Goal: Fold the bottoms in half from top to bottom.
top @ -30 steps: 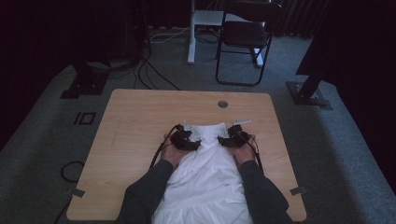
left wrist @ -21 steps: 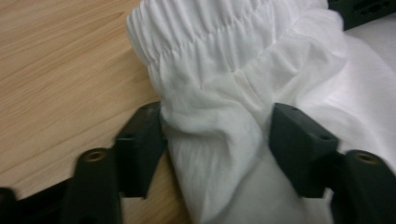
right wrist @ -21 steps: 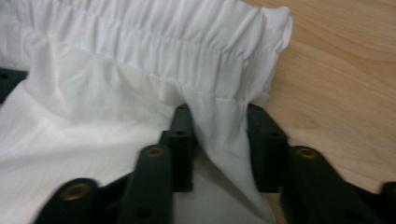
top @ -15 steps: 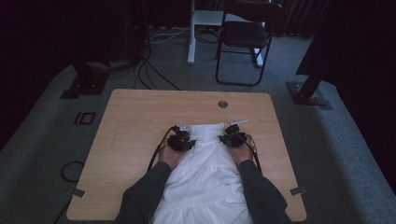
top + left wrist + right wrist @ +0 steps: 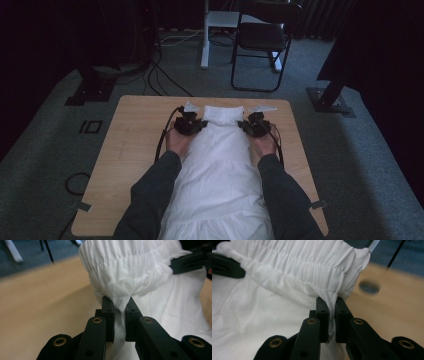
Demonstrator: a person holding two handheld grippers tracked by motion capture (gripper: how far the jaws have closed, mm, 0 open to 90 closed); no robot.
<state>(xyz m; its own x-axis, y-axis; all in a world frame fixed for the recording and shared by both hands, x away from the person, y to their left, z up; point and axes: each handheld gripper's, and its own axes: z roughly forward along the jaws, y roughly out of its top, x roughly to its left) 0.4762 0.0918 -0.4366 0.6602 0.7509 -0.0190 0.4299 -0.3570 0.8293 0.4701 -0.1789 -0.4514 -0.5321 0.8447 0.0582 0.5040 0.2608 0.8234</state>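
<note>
A white garment (image 5: 220,175) with a gathered, smocked top band (image 5: 223,113) lies along the middle of the wooden table (image 5: 130,145), its lower end hanging over the near edge. My left gripper (image 5: 192,123) is shut on the garment's left side just below the band, and cloth (image 5: 117,285) bunches up between its jaws. At the right side my right gripper (image 5: 251,125) is shut on the garment (image 5: 294,277) in the same way. The other gripper's black jaw (image 5: 192,260) shows at the cloth's far side. Both sleeved forearms rest along the garment's edges.
A round cable hole (image 5: 369,287) sits in the tabletop just beyond the right gripper. Off the table's far side stand a black folding chair (image 5: 262,40) and a white post (image 5: 205,35) on grey carpet. Black stand bases (image 5: 332,100) flank the table, and cables (image 5: 160,80) trail on the floor.
Both grippers have slid away from me toward the far edge with the garment's top held in them, dragging the cloth farther up the table.
</note>
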